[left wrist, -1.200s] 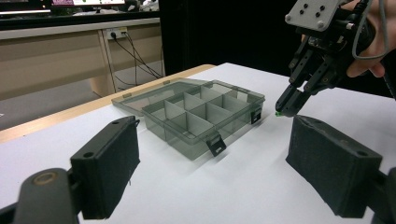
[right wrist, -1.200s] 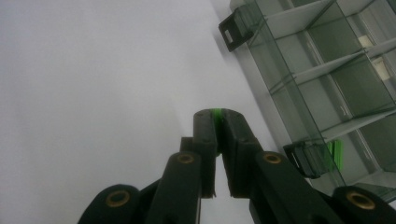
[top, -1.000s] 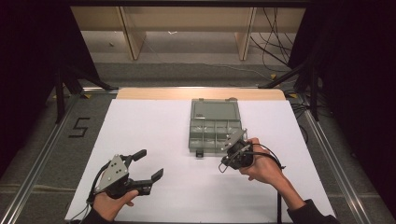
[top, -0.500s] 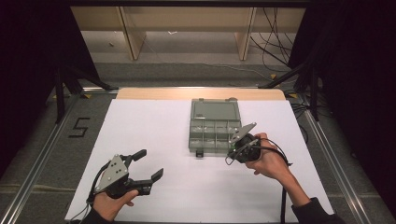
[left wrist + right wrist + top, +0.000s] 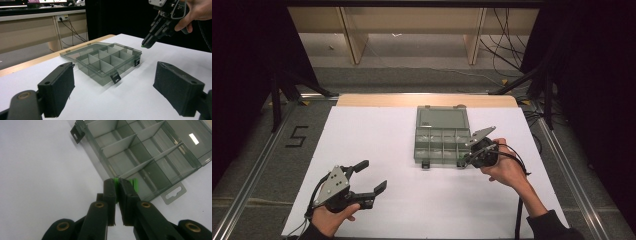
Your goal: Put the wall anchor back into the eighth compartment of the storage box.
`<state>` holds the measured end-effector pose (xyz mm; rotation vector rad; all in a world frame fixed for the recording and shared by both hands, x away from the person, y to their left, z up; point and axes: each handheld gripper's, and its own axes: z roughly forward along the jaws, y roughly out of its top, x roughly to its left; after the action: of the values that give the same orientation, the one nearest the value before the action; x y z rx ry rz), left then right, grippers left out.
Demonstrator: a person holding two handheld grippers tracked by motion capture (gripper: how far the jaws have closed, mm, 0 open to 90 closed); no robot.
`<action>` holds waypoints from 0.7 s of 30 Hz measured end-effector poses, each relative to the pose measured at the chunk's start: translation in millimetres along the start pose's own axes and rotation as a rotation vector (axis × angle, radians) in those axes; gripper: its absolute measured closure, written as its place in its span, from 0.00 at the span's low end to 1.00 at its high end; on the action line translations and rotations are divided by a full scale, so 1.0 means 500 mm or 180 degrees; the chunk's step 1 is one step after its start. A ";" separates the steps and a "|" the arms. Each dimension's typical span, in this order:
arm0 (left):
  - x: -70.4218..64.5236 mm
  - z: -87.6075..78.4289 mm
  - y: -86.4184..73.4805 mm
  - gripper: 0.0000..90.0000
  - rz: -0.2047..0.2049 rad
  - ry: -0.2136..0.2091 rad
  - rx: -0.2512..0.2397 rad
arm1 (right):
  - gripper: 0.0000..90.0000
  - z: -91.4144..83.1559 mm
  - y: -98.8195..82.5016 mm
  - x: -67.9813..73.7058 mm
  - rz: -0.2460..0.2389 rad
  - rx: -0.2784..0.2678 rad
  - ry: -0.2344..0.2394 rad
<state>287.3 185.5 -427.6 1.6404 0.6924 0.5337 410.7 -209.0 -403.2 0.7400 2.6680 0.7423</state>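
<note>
Pinched in the right tongs (image 5: pixel 117 185) just above the open compartment box's (image 5: pixel 442 140) near right corner, the small green piece (image 5: pixel 135 184) could slip from that tip-only grip and miss the compartments, while the left tongs (image 5: pixel 371 176) hang spread nearer the desk's (image 5: pixel 377 135) front edge.

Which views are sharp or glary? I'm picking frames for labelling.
High view: evenly lit table, dark surroundings. Left gripper view: organizer box fairly sharp, the near black pads soft. Right gripper view: a white glare patch on the lid, and the small green piece held by the right gripper slightly blurred.

glossy clear plastic organizer box (image 5: pixel 442 136), matt white table (image 5: pixel 377 140)
</note>
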 end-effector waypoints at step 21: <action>0.001 -0.001 0.001 0.18 0.0039 0.0002 0.0022 | 0.94 0.034 0.009 -0.047 0.0222 -0.0125 -0.0227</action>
<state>287.7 186.3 -427.2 1.6518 0.6857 0.5410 438.7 -211.8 -411.9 0.8373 2.5681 0.7685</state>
